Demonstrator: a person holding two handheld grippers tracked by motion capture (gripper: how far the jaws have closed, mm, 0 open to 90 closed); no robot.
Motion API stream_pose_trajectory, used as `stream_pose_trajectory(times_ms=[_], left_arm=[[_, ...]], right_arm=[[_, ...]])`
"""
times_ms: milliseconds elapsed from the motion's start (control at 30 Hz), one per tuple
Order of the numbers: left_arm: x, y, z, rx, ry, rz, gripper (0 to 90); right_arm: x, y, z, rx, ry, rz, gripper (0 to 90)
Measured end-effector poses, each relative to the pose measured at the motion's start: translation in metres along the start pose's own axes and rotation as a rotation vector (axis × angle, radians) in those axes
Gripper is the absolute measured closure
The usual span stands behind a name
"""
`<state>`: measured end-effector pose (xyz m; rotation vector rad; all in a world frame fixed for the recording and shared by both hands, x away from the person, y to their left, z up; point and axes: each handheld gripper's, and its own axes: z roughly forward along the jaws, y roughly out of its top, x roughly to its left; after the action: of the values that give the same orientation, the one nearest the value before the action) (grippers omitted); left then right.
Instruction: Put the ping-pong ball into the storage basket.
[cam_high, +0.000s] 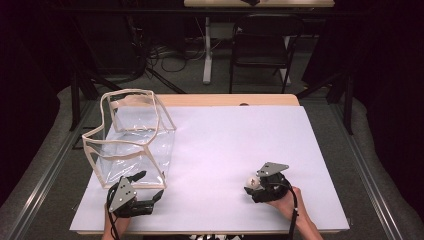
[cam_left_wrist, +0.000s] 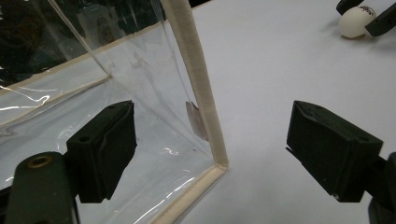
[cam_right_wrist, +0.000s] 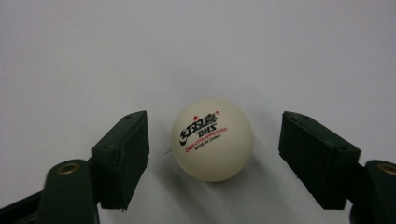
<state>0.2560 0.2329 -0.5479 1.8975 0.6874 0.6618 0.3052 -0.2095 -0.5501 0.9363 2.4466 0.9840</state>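
A white ping-pong ball (cam_right_wrist: 212, 140) sits on the desk (cam_high: 225, 145) squarely between the jaws of the right gripper (cam_right_wrist: 212, 156), with a clear gap to either jaw, so the jaws stand wide apart and hold nothing. The print on the ball faces up toward the camera: a small red star, a black logo, "DHS" in black, then red lines reading "DHS-ITTA APPROVED" (as near as I can make out) and "MADE IN CHINA". Over on the other side, the left gripper (cam_left_wrist: 210, 149) is spread wide too, gripping nothing, and the near corner of a clear plastic bag (cam_left_wrist: 140, 93) with cream fabric piping stands between its jaws, closer to the jaw on the left of that view; that jaw sits in front of the bag's transparent wall, though I cannot tell whether it touches. Beyond its other jaw, well off across the white desk surface, the same ball lies between the tips of the other gripper.
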Motion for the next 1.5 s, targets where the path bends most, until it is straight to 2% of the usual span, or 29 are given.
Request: stream_pose_trajectory(times_ms=[233, 700, 1500], left_arm=[[0.0, 0.0, 0.0, 0.003, -0.001, 0.001, 16.1], [0.0, 0.0, 0.0, 0.006, -0.005, 0.0, 16.1], [-0.001, 0.0, 0.0, 0.005, -0.007, 0.005, 16.1]], right_arm=[[0.003, -0.001, 0.0, 0.01, -0.008, -0.018, 38.0], [0.003, -0.003, 0.002, 0.018, -0.014, -0.025, 49.8], [0.005, 0.005, -0.009, -0.026, -0.028, -0.042, 50.7]])
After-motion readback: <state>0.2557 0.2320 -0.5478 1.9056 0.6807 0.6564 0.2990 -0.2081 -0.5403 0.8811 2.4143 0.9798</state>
